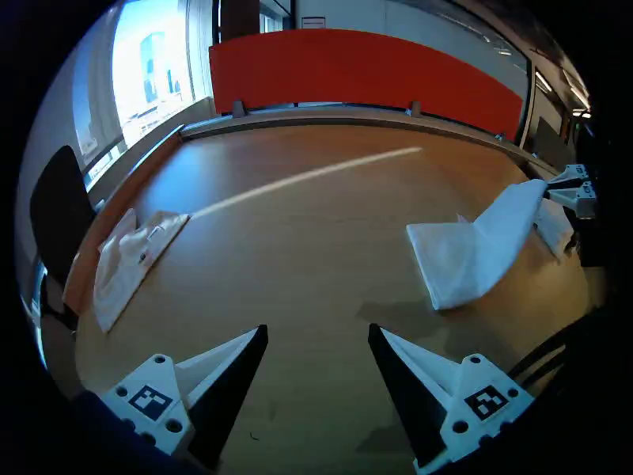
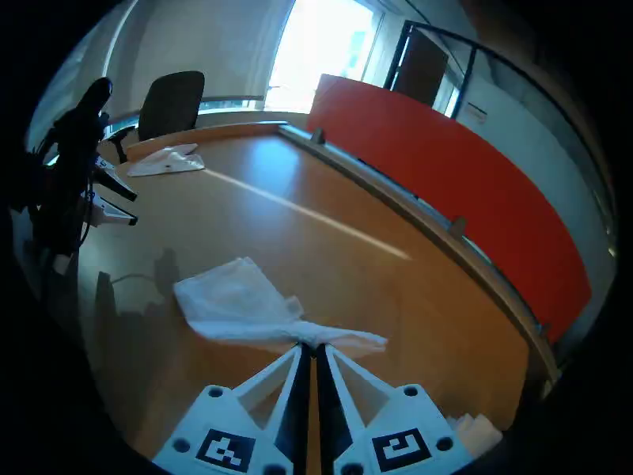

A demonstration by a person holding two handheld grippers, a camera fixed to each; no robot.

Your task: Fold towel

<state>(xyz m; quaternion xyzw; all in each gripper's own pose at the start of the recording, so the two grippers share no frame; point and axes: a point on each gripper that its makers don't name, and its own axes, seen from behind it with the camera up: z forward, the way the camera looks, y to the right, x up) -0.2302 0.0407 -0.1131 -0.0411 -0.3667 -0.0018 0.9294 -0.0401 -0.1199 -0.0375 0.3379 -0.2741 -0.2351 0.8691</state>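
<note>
A white towel (image 1: 467, 253) lies on the wooden table (image 1: 316, 229) at the right of the left gripper view, one edge lifted toward the right gripper (image 1: 576, 188), which holds it at the far right. In the right gripper view the towel (image 2: 237, 305) spreads ahead, and my right gripper (image 2: 311, 354) is shut on its bunched near edge. My left gripper (image 1: 316, 340) hangs open over bare table, well short of the towel, with nothing between its fingers. The left gripper (image 2: 119, 202) also shows far left in the right gripper view, held by a dark-sleeved hand.
A second crumpled white cloth (image 1: 126, 253) lies near the table's left edge, also seen as a cloth (image 2: 166, 161) far back. A red partition (image 1: 364, 71) runs along the table's far side. A black chair (image 2: 170, 103) stands beyond the table by the window.
</note>
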